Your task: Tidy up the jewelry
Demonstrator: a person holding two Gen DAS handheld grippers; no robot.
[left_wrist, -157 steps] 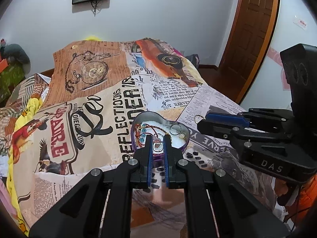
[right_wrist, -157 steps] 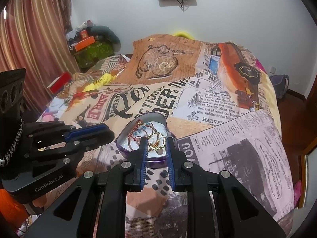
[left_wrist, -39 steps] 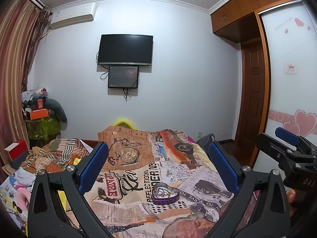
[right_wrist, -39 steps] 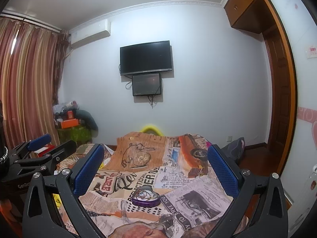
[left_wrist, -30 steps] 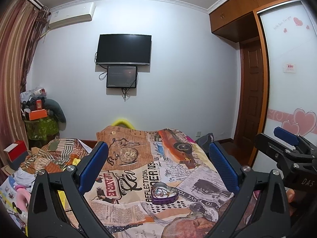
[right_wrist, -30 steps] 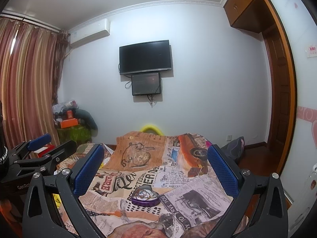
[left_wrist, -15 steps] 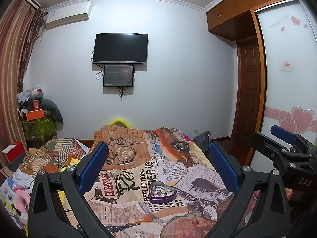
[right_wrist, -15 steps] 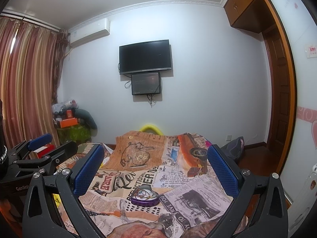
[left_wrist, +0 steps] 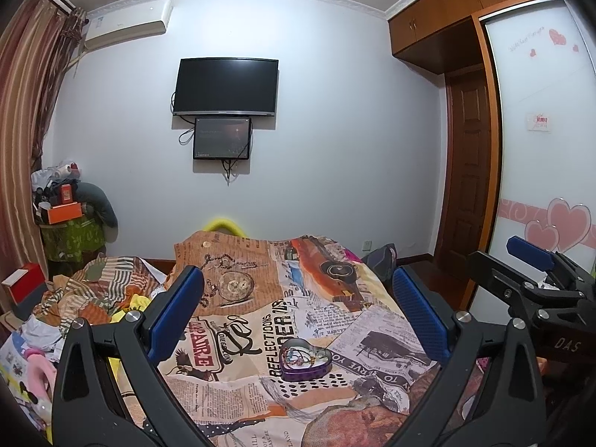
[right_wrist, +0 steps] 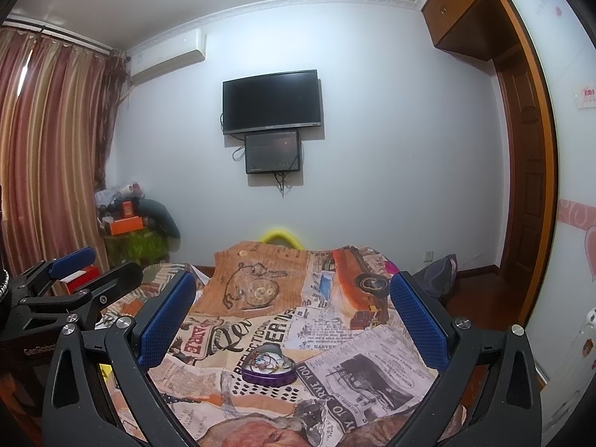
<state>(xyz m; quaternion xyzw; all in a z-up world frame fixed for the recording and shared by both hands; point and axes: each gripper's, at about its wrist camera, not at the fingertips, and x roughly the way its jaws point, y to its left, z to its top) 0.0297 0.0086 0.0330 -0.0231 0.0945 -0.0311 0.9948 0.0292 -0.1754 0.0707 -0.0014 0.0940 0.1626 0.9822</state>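
A purple heart-shaped tin [left_wrist: 305, 360] with a tangle of jewelry [left_wrist: 300, 354] inside sits on the printed bedspread [left_wrist: 238, 335]. It also shows in the right wrist view [right_wrist: 269, 370]. My left gripper [left_wrist: 296, 313] is wide open and empty, held well back and above the tin. My right gripper [right_wrist: 292, 314] is also wide open and empty, equally far back. Each gripper shows at the edge of the other's view: the right gripper [left_wrist: 536, 279] and the left gripper [right_wrist: 74, 279].
A wall TV [left_wrist: 227, 87] with a smaller screen [left_wrist: 222, 138] hangs on the far wall. Cluttered shelf with an orange box [left_wrist: 63, 212] at left, curtains [right_wrist: 48, 156], wooden door [left_wrist: 467, 186] at right. Crumpled clothes [left_wrist: 74, 298] lie on the bed's left side.
Five seconds ago both grippers were shut at the tin, the right one on a gold ring. Since then both have opened and pulled far back. Over the last second the views barely shift.
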